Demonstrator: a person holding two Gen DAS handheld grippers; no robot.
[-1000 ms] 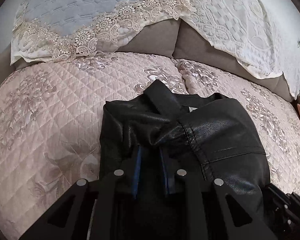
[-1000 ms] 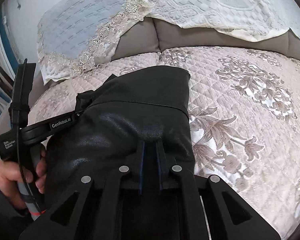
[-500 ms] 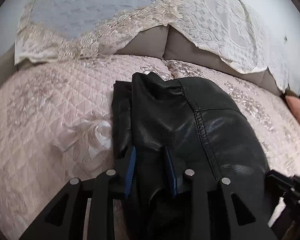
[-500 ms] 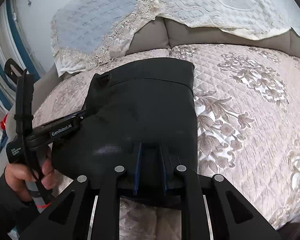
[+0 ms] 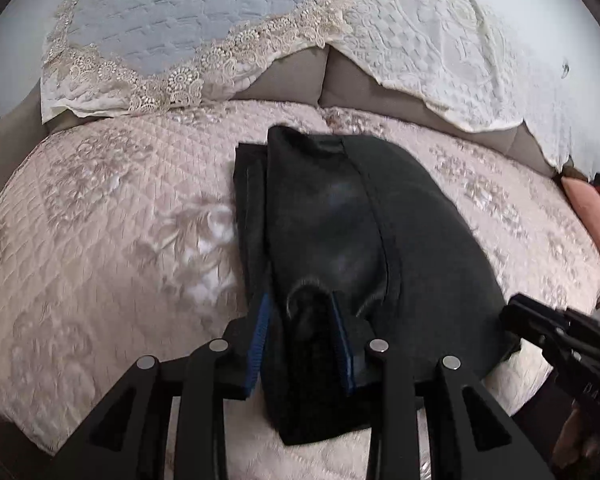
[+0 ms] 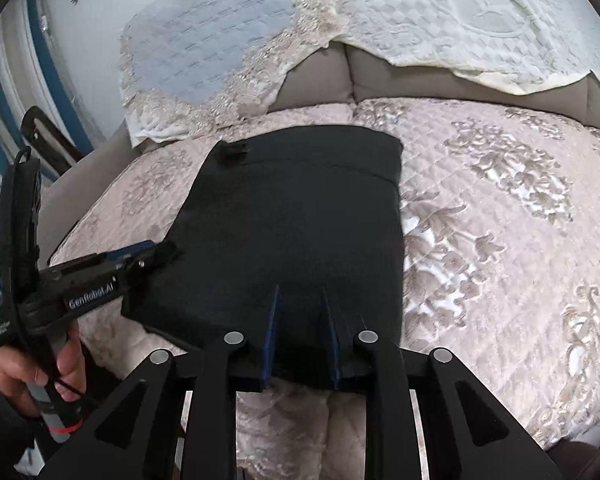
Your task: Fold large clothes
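In the left wrist view, a folded black leather jacket [image 5: 364, 236] lies on a sofa's quilted floral seat cover [image 5: 100, 240], below lace-edged throws [image 5: 180, 32] draped over the backrest. The left gripper [image 5: 300, 320] has a raised fold of the jacket's near edge between its blue-padded fingers, jaws parted a little; whether the pads still press on it I cannot tell. In the right wrist view, the right gripper [image 6: 300, 320], jaws just eased apart, straddles the jacket's near edge; grip unclear. A hand [image 6: 24, 376] holds the left gripper's handle.
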